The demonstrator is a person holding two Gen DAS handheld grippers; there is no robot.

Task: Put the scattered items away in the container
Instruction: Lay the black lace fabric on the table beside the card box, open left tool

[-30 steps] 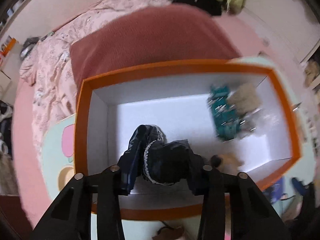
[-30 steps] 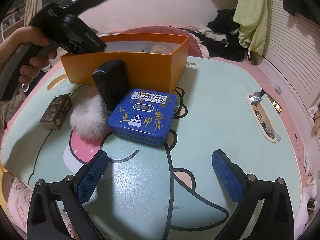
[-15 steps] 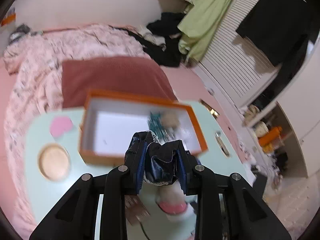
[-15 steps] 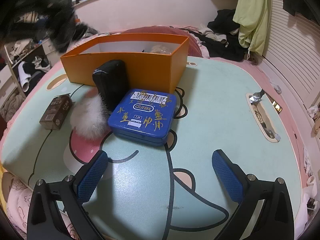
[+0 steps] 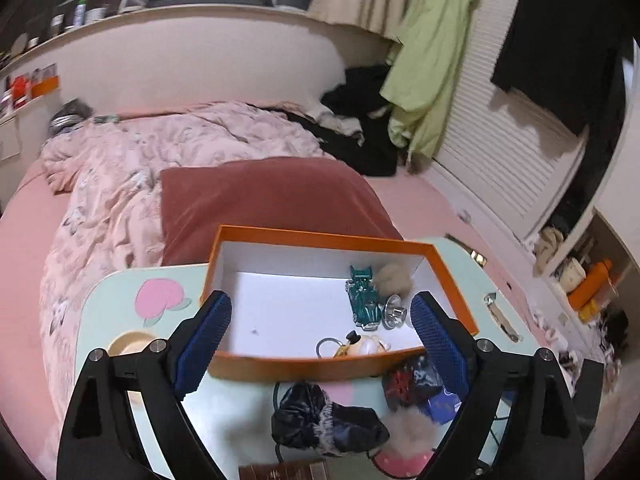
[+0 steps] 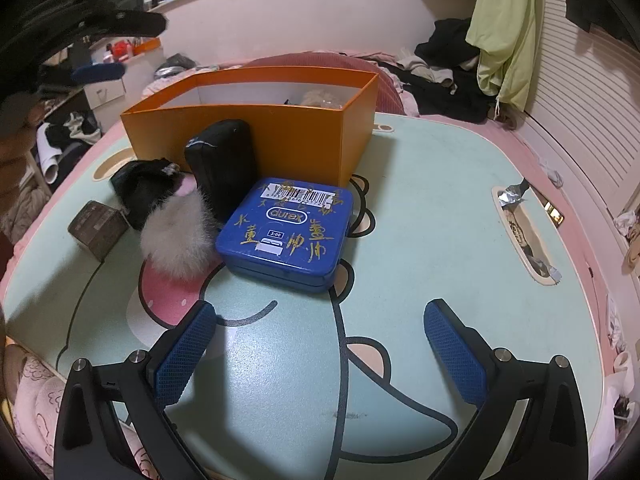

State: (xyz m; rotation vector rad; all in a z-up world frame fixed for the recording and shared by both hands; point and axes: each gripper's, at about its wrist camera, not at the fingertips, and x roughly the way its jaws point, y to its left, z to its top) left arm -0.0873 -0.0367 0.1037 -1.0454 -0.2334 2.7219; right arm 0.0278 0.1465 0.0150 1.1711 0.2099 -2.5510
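Note:
An orange box [image 5: 332, 366] [image 6: 280, 136] stands on the mint table; inside lie a teal toy car [image 5: 363, 300], a beige pompom [image 5: 394, 278], a metal knob and a keyring. My left gripper [image 5: 320, 340] is open and empty, high above the box's near wall. A black lace-trimmed cloth [image 5: 324, 420] [image 6: 144, 188] lies on the table outside the box. Beside it are a fluffy pompom [image 6: 176, 236], a black case [image 6: 222, 164], a blue tin [image 6: 286, 232] and a brown box [image 6: 98, 226]. My right gripper [image 6: 320, 340] is open and empty above the table, short of the tin.
The table [image 6: 420, 240] has a cartoon print and a slot at its right side [image 6: 524, 236]. A bed with a pink quilt [image 5: 120, 184] and a red pillow [image 5: 260, 200] lies behind it. Clothes hang at the right.
My left gripper pulled back and up from the box and opened; the black cloth it held now lies on the table outside the box. The right gripper has not moved.

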